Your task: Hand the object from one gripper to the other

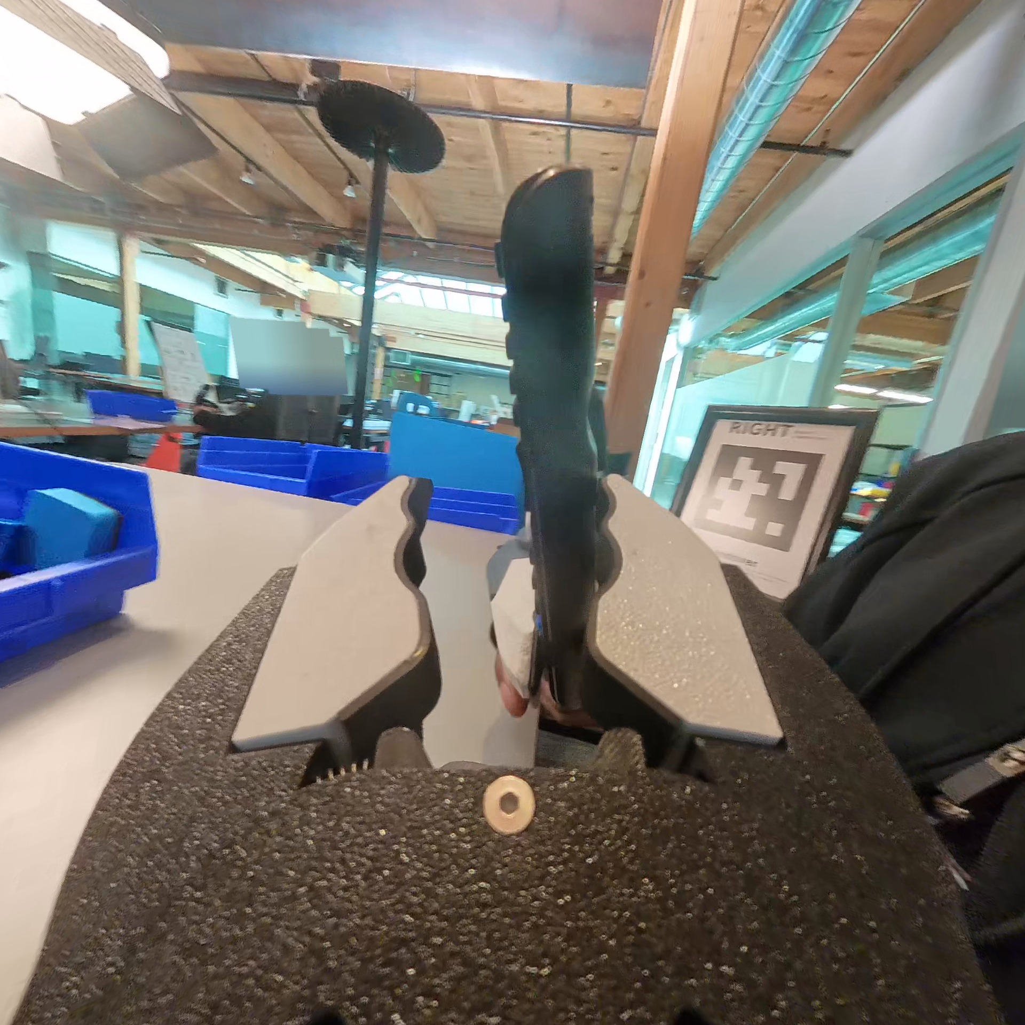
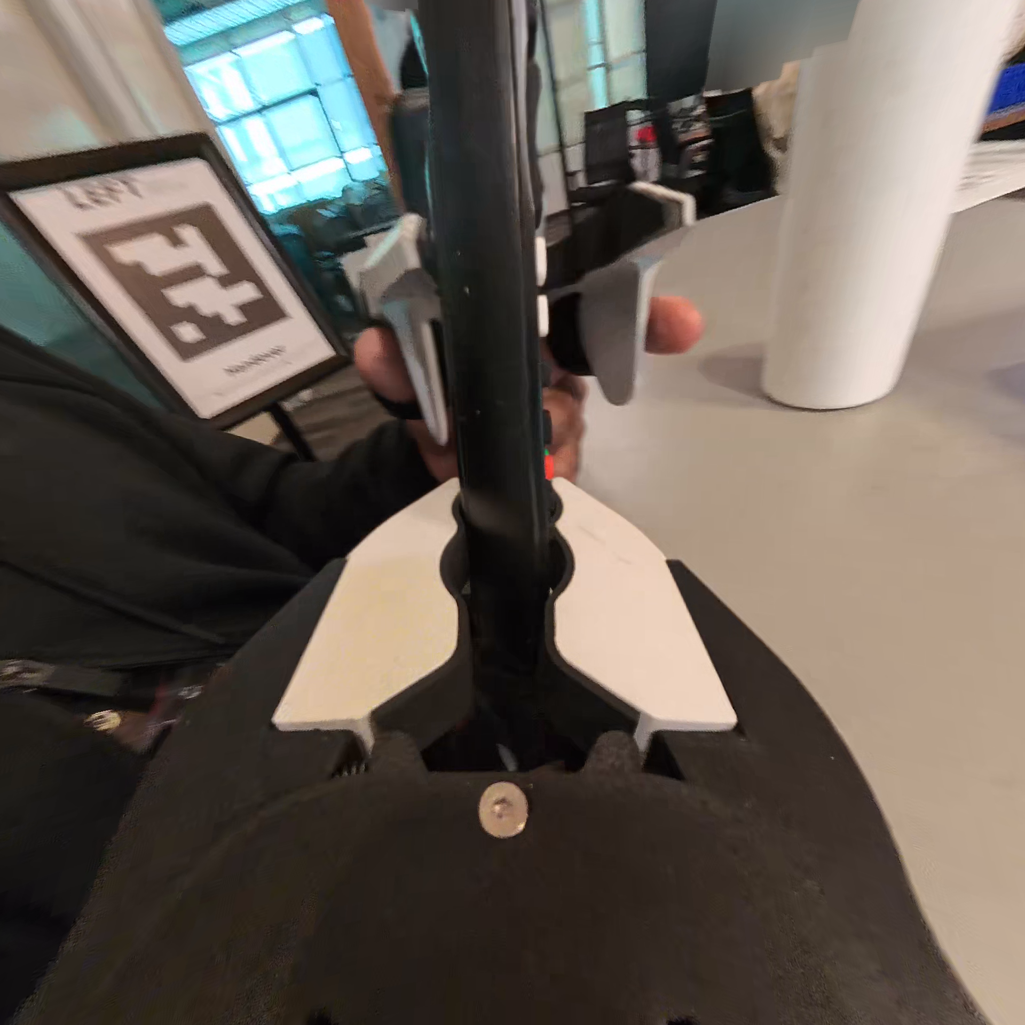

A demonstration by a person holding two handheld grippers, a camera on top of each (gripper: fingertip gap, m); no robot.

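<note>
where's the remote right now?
The black remote stands upright, clamped in the right gripper. In the left wrist view it sits inside the open left gripper, against the right-hand finger, apart from the other, above the grey table.

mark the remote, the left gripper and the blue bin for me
remote [image 1: 554,388]: left wrist view, mid-body of the black casing.
left gripper [image 1: 510,493]: left wrist view, midway between its open fingertips.
blue bin [image 1: 83,588]: left wrist view, front wall, on the table's left.
</note>
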